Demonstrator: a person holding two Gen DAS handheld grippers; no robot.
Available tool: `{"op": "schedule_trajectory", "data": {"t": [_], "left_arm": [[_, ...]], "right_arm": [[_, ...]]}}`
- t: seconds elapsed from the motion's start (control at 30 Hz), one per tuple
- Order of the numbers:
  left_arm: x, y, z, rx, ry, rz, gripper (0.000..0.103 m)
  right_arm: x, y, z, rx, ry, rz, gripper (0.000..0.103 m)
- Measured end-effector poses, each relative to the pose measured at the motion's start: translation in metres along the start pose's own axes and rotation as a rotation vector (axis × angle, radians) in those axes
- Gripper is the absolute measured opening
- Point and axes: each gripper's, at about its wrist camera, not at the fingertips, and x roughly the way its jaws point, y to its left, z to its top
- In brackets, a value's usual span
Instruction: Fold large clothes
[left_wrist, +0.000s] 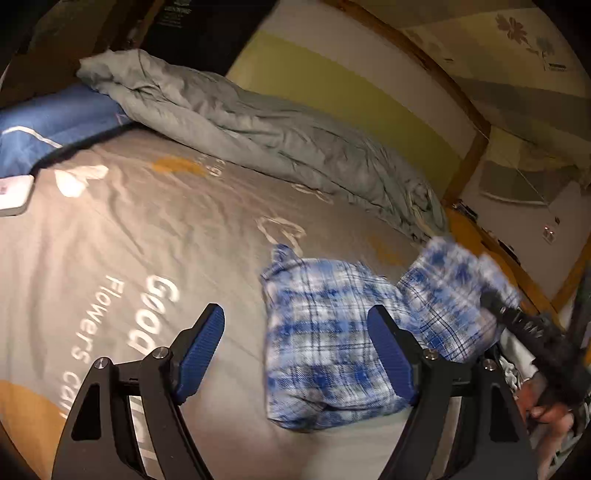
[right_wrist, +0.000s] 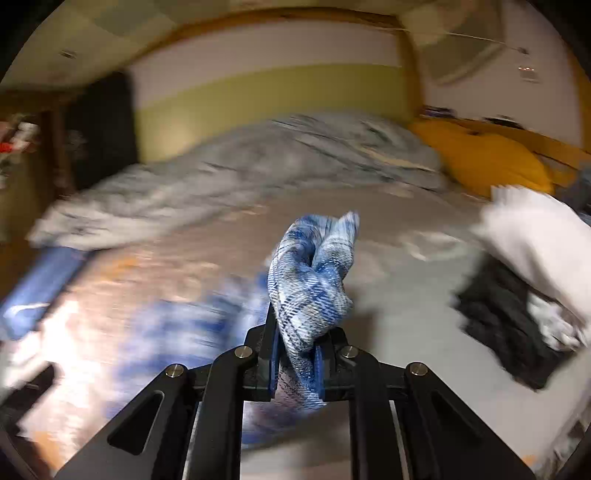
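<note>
Plaid garment: a blue-and-white checked cloth (left_wrist: 325, 343) lies bunched on the grey bedsheet (left_wrist: 147, 229), one end lifted to the right; what kind of garment it is cannot be told from the crumpled heap.
Lifted end: a twisted wad of the cloth (right_wrist: 314, 273) stands up from the right claw; the part trailing down to the bed is smeared by motion blur in the right wrist view.
Right gripper: the right gripper (right_wrist: 297, 354) has its blue pads pressed together on the plaid wad. In the left wrist view it shows only as a dark blurred shape at the right edge, with a hand (left_wrist: 546, 400) partly cut off behind it.
Left gripper: the left gripper (left_wrist: 295, 350) is spread wide, nothing between its pads; its right finger covers part of the garment's edge.
Bedsheet print: white lettering, partly hidden by the left finger.
Quilt: a rumpled grey quilt (left_wrist: 258, 125) lies along the far side of the bed.
Pillows: a blue one (left_wrist: 48, 122) at the left, a yellow one (right_wrist: 487, 162) at the far right.
Other clothes: a white and a dark piece (right_wrist: 517, 295) lie blurred at the right, their shapes unclear.
White object: a small flat thing (left_wrist: 13, 195) at the left edge, cut off.
</note>
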Motion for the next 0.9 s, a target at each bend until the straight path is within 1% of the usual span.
{"op": "schedule_trajectory", "data": {"t": [0.03,0.1,0.13,0.17,0.2,0.23,0.27,0.33,0.37,0.4,0.47,0.5,0.57,0.67,0.77,0.8,0.83,0.9], "left_arm": [[0.001,0.001,0.001,-0.007,0.000,0.008,0.078],[0.000,0.007,0.003,-0.038,-0.004,0.015,0.078],[-0.003,0.010,0.003,-0.054,-0.012,0.029,0.078],[-0.008,0.012,0.003,-0.061,-0.039,0.084,0.077],[-0.015,0.011,0.003,-0.043,-0.084,0.184,0.075],[-0.021,0.009,0.002,-0.019,-0.119,0.239,0.075],[-0.026,0.008,0.002,0.001,-0.146,0.256,0.075],[-0.032,0.011,0.005,-0.003,-0.160,0.237,0.075],[-0.032,0.014,0.006,-0.014,-0.154,0.223,0.075],[-0.030,0.017,0.007,-0.024,-0.142,0.213,0.075],[-0.024,0.022,0.005,-0.043,-0.113,0.205,0.075],[-0.021,0.024,0.005,-0.053,-0.094,0.194,0.075],[-0.014,0.023,0.005,-0.061,-0.053,0.161,0.075],[-0.006,0.014,0.000,-0.033,-0.031,0.155,0.075],[-0.003,0.007,-0.003,-0.001,-0.022,0.140,0.075],[-0.003,0.004,-0.004,0.008,-0.017,0.127,0.075],[-0.002,0.001,-0.005,0.022,-0.012,0.121,0.076],[0.001,-0.007,-0.008,0.062,-0.005,0.137,0.076]], "right_arm": [[-0.002,0.014,0.002,-0.025,-0.002,0.032,0.016],[-0.001,0.048,0.000,-0.075,0.003,0.133,0.016],[0.002,0.068,-0.005,-0.102,0.022,0.204,0.016],[0.006,0.081,-0.011,-0.115,0.039,0.242,0.016],[0.015,0.096,-0.020,-0.136,0.081,0.301,0.016],[0.028,0.108,-0.030,-0.144,0.139,0.356,0.016],[0.043,0.113,-0.039,-0.131,0.190,0.385,0.016],[0.079,0.110,-0.064,-0.062,0.339,0.395,0.016],[0.087,0.107,-0.073,-0.048,0.366,0.411,0.016],[0.087,0.106,-0.080,-0.053,0.360,0.424,0.016],[0.071,0.111,-0.086,-0.136,0.299,0.409,0.016],[0.065,0.113,-0.090,-0.172,0.289,0.406,0.016],[0.056,0.111,-0.096,-0.202,0.285,0.414,0.018],[0.040,0.108,-0.100,-0.216,0.259,0.420,0.021],[0.022,0.088,-0.092,-0.187,0.218,0.422,0.024],[0.018,0.085,-0.086,-0.177,0.209,0.416,0.028],[0.011,0.078,-0.080,-0.169,0.192,0.399,0.035],[-0.001,0.066,-0.069,-0.163,0.149,0.372,0.044]]}}
